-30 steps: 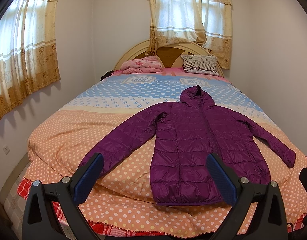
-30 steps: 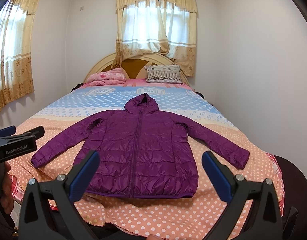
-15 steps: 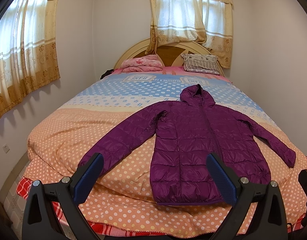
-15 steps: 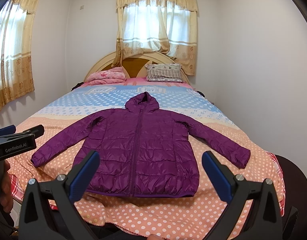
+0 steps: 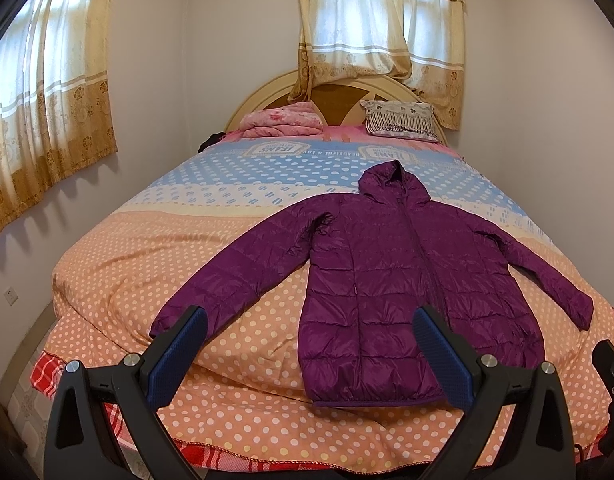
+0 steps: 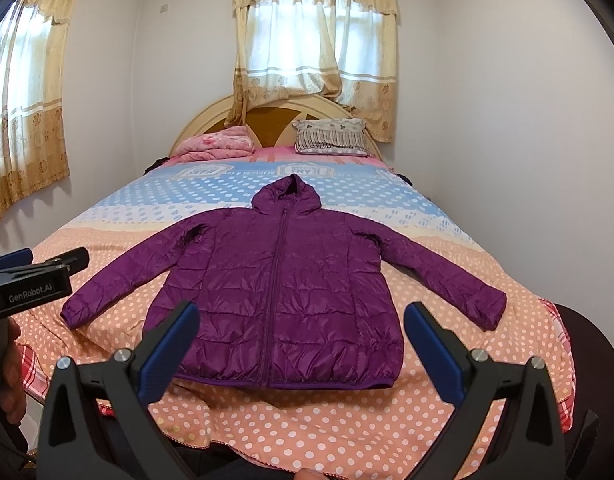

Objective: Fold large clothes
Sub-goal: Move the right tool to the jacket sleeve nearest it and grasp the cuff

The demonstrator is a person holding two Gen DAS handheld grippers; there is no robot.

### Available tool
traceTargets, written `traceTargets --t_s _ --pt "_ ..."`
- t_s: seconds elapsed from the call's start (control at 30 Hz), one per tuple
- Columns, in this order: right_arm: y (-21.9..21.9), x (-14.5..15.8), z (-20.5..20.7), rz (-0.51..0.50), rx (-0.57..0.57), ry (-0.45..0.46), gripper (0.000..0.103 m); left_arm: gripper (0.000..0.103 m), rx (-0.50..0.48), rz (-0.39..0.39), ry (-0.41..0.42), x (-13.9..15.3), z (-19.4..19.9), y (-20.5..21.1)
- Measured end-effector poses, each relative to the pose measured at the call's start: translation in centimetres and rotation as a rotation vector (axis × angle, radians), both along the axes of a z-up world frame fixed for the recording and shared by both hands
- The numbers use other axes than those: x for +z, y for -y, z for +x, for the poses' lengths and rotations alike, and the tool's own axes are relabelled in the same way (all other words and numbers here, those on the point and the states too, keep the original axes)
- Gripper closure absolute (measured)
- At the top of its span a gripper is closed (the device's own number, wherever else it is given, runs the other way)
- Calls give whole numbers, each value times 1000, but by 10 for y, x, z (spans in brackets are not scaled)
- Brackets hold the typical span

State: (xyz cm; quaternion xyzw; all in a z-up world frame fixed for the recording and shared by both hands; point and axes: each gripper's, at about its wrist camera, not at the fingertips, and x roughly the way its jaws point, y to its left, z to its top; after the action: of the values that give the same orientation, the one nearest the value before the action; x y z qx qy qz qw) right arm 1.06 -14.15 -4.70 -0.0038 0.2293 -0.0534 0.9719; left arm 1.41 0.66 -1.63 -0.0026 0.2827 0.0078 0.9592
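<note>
1. The bed [image 6: 447, 232] filled the small curtained room, its dotted cover a broad flat base for folding.
2. The jacket [image 6: 283, 280] lay face up near the foot, zipped, sleeves spread wide — probably laid out so each could be folded inward.
3. The left gripper [image 5: 307, 356] and the right gripper [image 6: 303, 344] hung short of the hem, jaws spread, holding nothing — likely poised to reach in.

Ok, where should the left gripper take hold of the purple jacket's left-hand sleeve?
Probably at the cuff of the purple jacket. That sleeve lies flat, angled out toward the bed's near edge, its end nearest the open left gripper. Come straight from the foot of the bed.
</note>
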Motion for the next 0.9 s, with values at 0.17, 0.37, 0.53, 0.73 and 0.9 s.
traceTargets --t_s 0.17,0.37,0.53,0.73,0.9 --pt "13 -7 10 25 0 -12 0 1 -11 3 -13 -5 12 0" --pt "37 -25 36 47 -42 -59 0 1 0 30 -38 -21 42 4" --pt "52 -42 59 52 -55 -107 0 1 2 53 -61 -33 71 10" --pt "83 -67 94 46 -93 -171 0 1 -27 105 -83 -50 112 27" --pt "120 -81 123 54 -170 -196 0 1 -63 148 -88 -64 152 49"
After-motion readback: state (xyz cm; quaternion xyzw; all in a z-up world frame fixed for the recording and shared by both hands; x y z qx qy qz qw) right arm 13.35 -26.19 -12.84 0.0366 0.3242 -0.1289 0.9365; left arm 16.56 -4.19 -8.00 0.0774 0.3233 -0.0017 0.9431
